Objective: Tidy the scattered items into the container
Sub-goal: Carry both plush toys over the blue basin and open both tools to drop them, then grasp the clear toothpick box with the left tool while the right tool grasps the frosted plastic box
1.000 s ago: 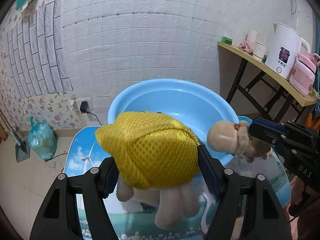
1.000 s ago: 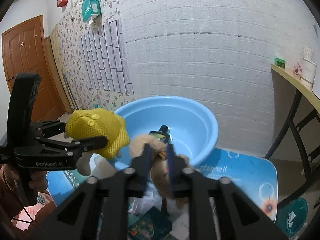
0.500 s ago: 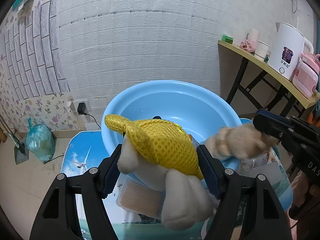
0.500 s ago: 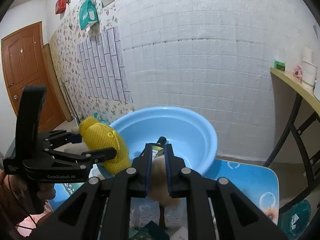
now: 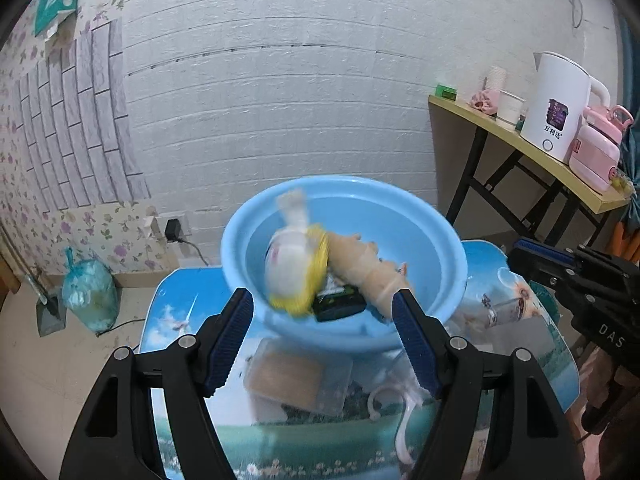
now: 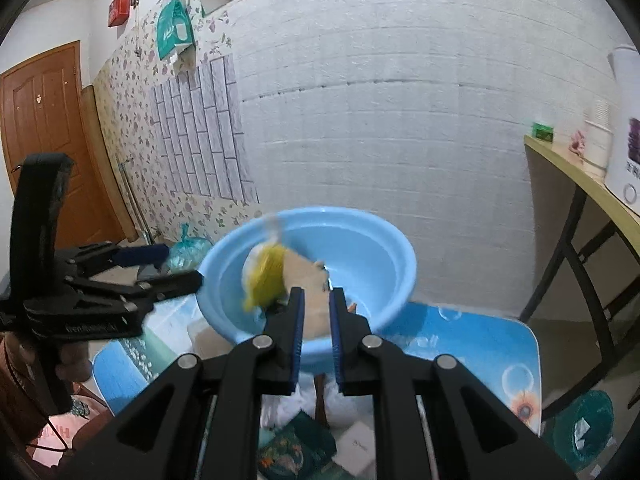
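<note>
Basin (image 5: 448, 248) sits on the low blue picture table (image 5: 168, 320), and the task's things are partly in it already.

Nearest: left gripper (image 5: 324, 328) w/ jaws standing about half open, nothing between the pads. Right gripper (image 6: 316, 320) w/ jaws close together, near shut; nothing gripped as far as the pics show, the tan shape seen through the gap looks to lie beyond, in the basin.

Just past the fingers, on the table in front of the basin: clear flat box (image 5: 296, 376) w/ brownish contents, a white hook-shaped thing (image 5: 404, 420), clear wrap on the right side. Right view shows more bits low down, incl. a dark green packet (image 6: 296, 452). All still out.

In the basin: soft toy in yellow mesh (image 5: 292, 272), blurred, prob. still tumbling; tan plush toy (image 5: 360, 268) beside it, touching; small black box (image 5: 338, 306) under them.

Progress, my guess: roughly halfway. Toys done, table items left.

Far: side table at the wall w/ white kettle (image 5: 560, 112), purple label, Chinese characters, too small to read surely. Writing: "DAS" on the right tool seen from the left cam; lettering on the left tool is blurred.
</note>
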